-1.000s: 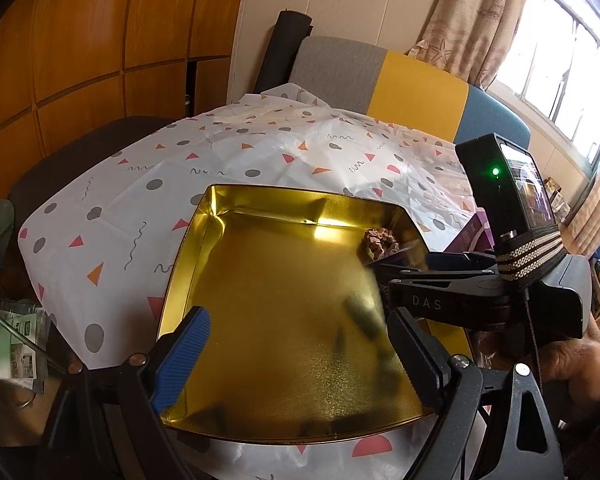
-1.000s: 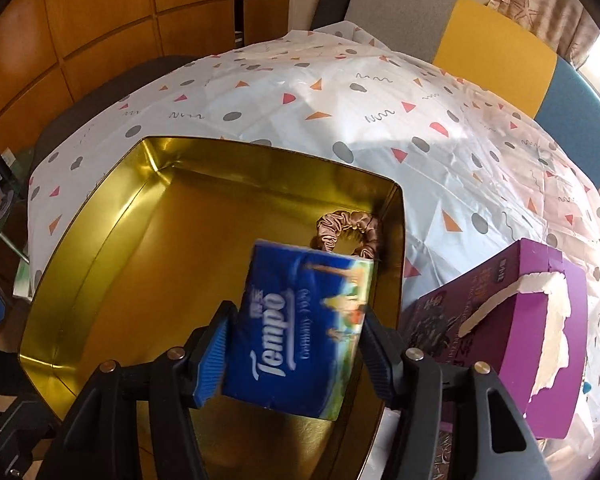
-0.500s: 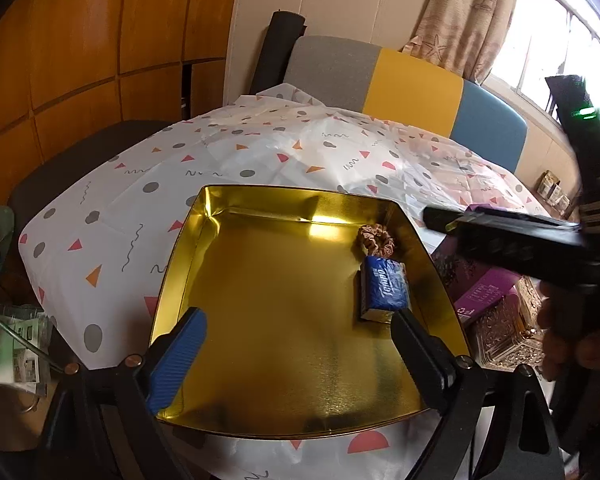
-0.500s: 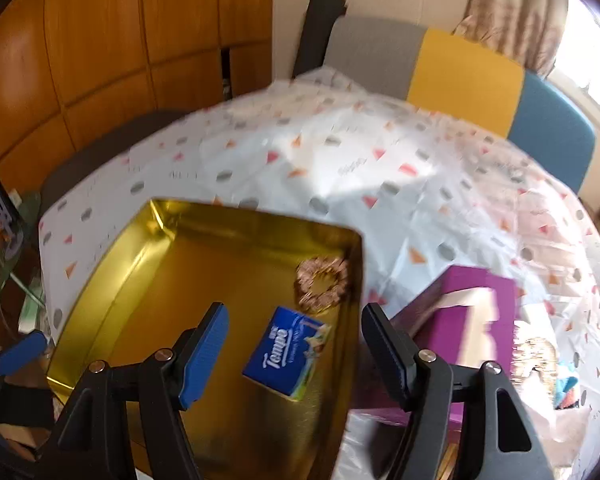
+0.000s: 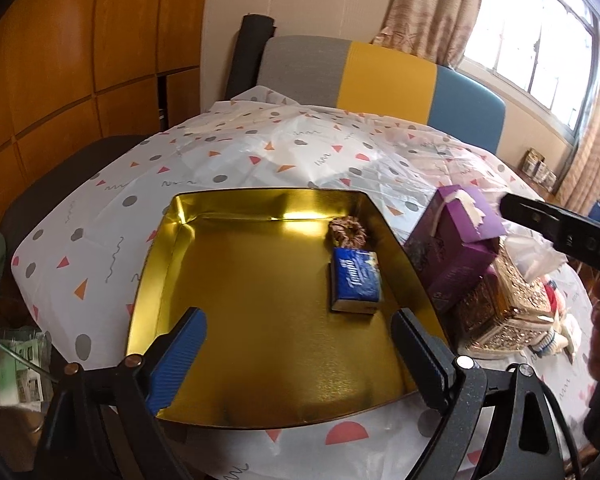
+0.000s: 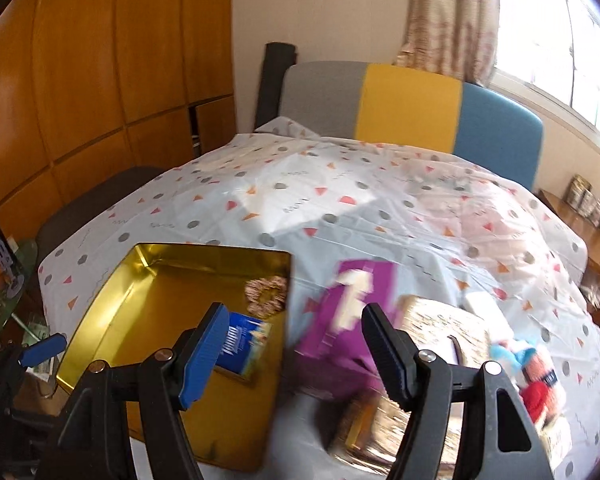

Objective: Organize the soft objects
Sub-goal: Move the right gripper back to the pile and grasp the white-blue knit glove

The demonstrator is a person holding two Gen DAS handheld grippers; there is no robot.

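Observation:
A gold tin tray [image 5: 228, 280] [image 6: 148, 304] lies on the patterned tablecloth. Inside it, by the right wall, lie a blue Tempo tissue pack [image 5: 355, 280] [image 6: 246, 342] and a pink scrunchie [image 5: 348, 233] [image 6: 266, 290] just beyond it. My left gripper [image 5: 300, 356] is open and empty over the tray's near edge. My right gripper [image 6: 296, 348] is open and empty, raised above the tray's right wall; its body shows at the right of the left wrist view [image 5: 560, 232]. A knitted red, white and blue soft toy [image 6: 536, 376] lies at the right.
A purple tissue box [image 5: 452, 248] [image 6: 348, 312] stands right of the tray, leaning on a gold ornate box [image 5: 500, 312] [image 6: 432, 320]. A grey, yellow and blue sofa back [image 5: 380, 76] is behind the table. Wooden cabinets stand at the left.
My right gripper opened, dropped the Tempo pack into the tray beside the scrunchie, then rose and swung back to the right. My left gripper stayed nearly still.

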